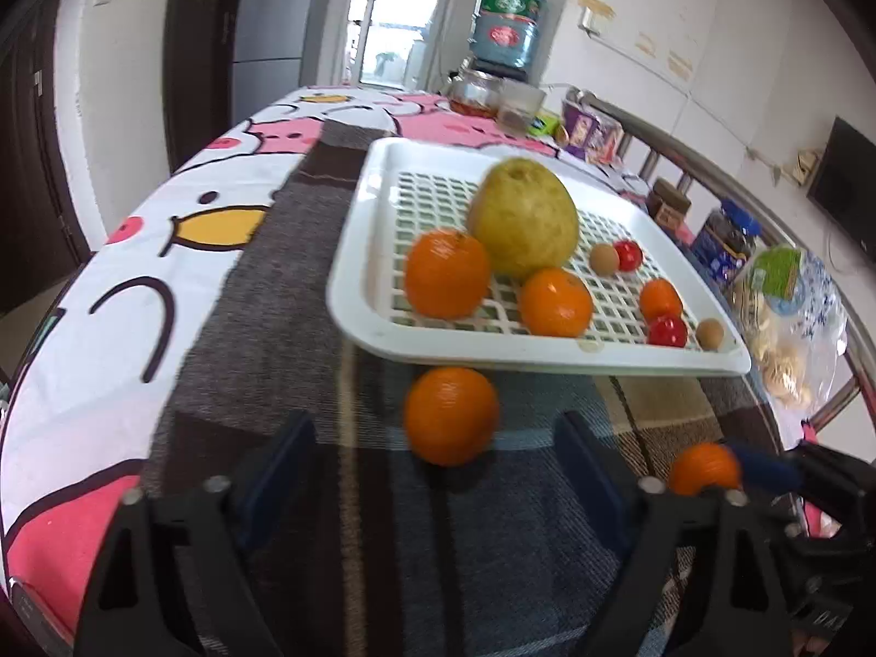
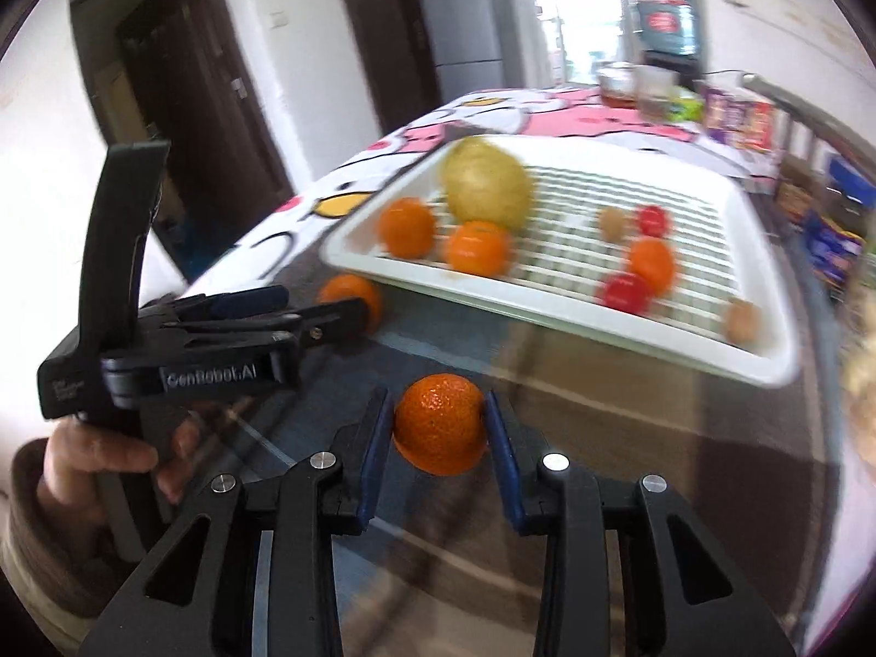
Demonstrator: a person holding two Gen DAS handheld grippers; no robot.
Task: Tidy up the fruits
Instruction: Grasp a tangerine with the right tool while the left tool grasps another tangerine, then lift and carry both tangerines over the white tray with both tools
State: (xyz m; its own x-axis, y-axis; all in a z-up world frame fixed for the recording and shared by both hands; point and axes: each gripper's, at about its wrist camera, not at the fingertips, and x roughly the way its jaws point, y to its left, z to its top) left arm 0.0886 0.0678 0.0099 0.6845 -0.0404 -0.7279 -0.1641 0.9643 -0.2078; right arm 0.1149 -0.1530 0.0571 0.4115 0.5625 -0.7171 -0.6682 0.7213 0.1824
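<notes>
While the right tongs (image 2: 439,427) pinch a tangerine (image 2: 439,424) just in front of the white tray (image 1: 361,295), the left tongs (image 1: 438,438) stand spread around a second tangerine (image 1: 450,415) touching neither pad. Motion blur smears the tray's fruit in the right wrist view.

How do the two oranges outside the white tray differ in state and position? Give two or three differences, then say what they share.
The right-hand orange is clamped between the right gripper pads; the left-hand orange lies free on the cloth. The left gripper stands open, not touching it. The left-hand orange sits against the tray edge; the other is farther off. Both are outside the tray.
</notes>
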